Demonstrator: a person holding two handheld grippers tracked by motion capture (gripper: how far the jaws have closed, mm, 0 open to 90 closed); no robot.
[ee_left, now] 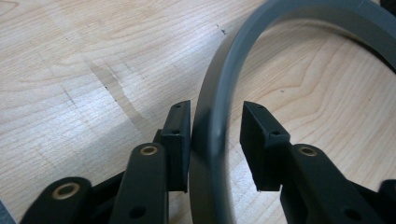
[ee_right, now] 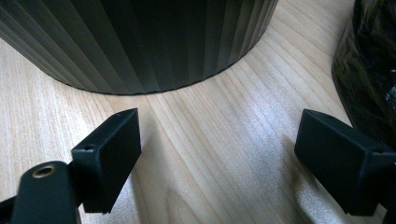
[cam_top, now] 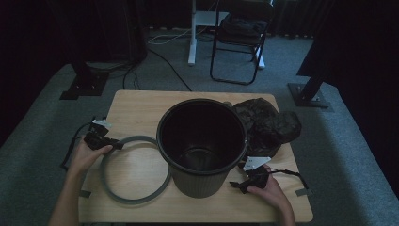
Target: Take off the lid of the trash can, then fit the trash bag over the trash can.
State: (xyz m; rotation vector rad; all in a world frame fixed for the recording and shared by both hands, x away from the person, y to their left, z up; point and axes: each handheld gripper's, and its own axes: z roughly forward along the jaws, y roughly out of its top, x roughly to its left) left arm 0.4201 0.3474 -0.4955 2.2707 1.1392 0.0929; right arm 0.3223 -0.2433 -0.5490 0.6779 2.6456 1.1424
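Observation:
A grey plastic ring lies flat on the left half of the wooden table. My left gripper is at the ring's far left arc. In the left gripper view its jaws straddle the ring; the left pad is close against it and a gap shows at the right pad, so the left gripper is open. A dark ribbed bin stands upright in the middle. My right gripper rests at the bin's front right, open wide with bare wood between its jaws, facing the bin's base.
A crumpled black bag lies behind and right of the bin, and close to the right jaw. Beyond the table are grey carpet, a folding chair, and stand bases at both sides.

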